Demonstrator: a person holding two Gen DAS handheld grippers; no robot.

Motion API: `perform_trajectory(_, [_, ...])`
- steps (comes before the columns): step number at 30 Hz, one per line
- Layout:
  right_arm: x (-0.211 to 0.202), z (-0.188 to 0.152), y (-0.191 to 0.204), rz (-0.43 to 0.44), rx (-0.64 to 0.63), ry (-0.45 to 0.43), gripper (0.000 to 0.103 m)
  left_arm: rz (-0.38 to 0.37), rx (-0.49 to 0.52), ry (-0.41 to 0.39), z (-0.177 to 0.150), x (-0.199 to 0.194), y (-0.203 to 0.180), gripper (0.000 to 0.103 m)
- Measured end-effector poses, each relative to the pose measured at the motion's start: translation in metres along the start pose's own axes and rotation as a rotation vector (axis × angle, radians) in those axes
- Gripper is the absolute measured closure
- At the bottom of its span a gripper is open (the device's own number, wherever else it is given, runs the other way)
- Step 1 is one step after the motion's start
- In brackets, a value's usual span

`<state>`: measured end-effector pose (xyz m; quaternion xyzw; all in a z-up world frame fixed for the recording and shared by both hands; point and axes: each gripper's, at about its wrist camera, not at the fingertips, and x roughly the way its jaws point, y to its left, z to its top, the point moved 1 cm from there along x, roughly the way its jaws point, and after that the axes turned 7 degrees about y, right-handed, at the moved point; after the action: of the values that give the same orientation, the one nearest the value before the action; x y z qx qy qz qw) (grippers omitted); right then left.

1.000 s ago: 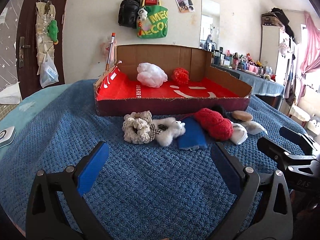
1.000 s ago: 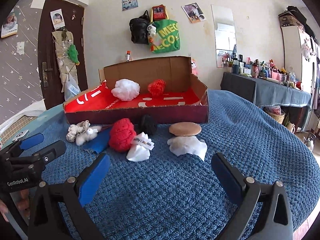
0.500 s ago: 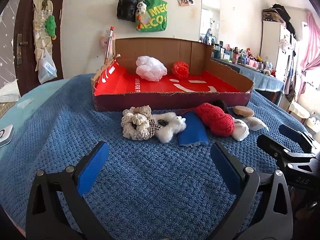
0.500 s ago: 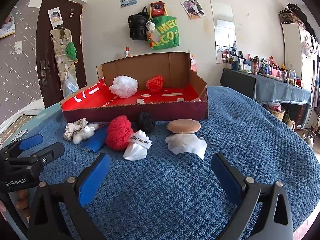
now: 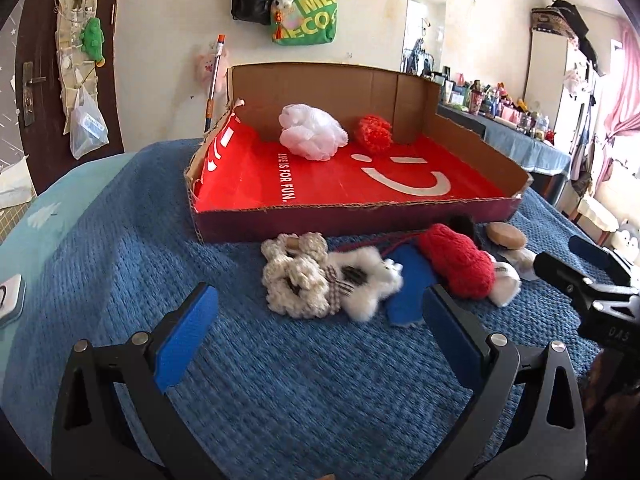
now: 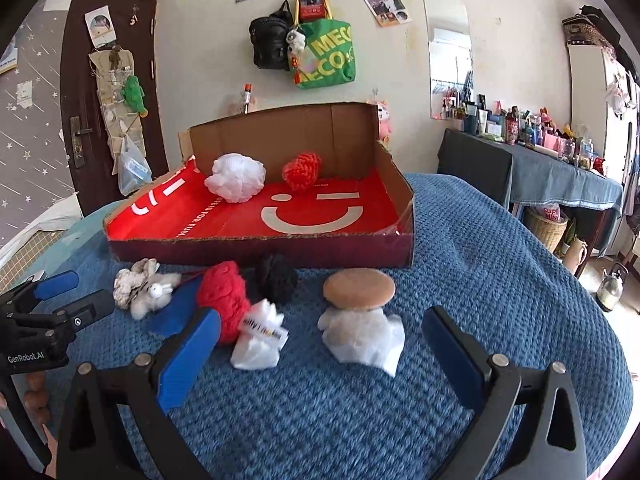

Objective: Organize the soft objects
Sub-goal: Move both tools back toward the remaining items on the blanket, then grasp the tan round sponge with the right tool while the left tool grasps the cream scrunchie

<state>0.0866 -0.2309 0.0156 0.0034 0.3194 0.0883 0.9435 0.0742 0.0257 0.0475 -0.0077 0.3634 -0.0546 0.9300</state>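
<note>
While both claws hover wide open and empty above the blue knitted blanket point(image 5: 120, 208), the soft things wait in a loose row just in front of the cardboard box point(image 5: 352, 222). That row sits close to the box's low front wall, which should make each lift-and-drop short. The left claw point(image 5: 316, 332) points at the cream crochet flower point(image 5: 294, 276) and the white fluffy toy point(image 5: 366, 280) touching it, with a blue cloth point(image 5: 408, 288) and a red knitted ball point(image 5: 460, 264) just beside. The right claw point(image 6: 320, 344) faces the white pouch point(image 6: 260, 340), a tan round pad point(image 6: 359, 288) lying on a white wad point(image 6: 362, 338), and a black pom-pom point(image 6: 276, 276) nearer the box. Inside, against the back wall, a white mesh puff point(image 6: 236, 176) and a red crochet piece point(image 6: 302, 170) already lie on the red liner, so I judge the sorting is partly done. The surface looks like a bed; bags hang on the pale wall, a dark door stands left, and a cluttered dresser stands right.
</note>
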Motion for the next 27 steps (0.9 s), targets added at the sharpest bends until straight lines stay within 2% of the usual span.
perform_trajectory(7, [0.022, 0.020, -0.009, -0.025, -0.003, 0.102, 0.000, 0.034, 0.005, 0.065, 0.018, 0.018, 0.016, 0.000])
perform_trajectory(17, [0.058, 0.041, -0.030, -0.062, 0.002, 0.221, 0.000, -0.013, -0.005, 0.174, 0.030, 0.046, 0.029, 0.002])
perform_trajectory(18, [0.063, 0.041, -0.031, -0.055, 0.003, 0.237, 0.000, -0.026, -0.009, 0.186, 0.030, 0.049, 0.029, 0.005])
perform_trajectory(21, [0.077, 0.040, -0.034, -0.025, 0.007, 0.285, 0.008, -0.086, -0.014, 0.225, 0.031, 0.061, 0.030, 0.026])
perform_trajectory(22, [0.082, 0.040, -0.036, -0.013, 0.009, 0.303, 0.015, -0.110, -0.019, 0.238, 0.031, 0.064, 0.031, 0.033])
perform_trajectory(23, [0.085, 0.040, -0.037, -0.001, 0.013, 0.314, 0.027, -0.148, -0.035, 0.241, 0.032, 0.066, 0.032, 0.042])
perform_trajectory(25, [0.087, 0.040, -0.038, 0.011, 0.013, 0.318, 0.040, -0.175, -0.043, 0.235, 0.033, 0.066, 0.033, 0.059])
perform_trajectory(27, [0.086, 0.040, -0.036, 0.030, 0.007, 0.320, 0.046, -0.190, -0.040, 0.239, 0.032, 0.066, 0.031, 0.060])
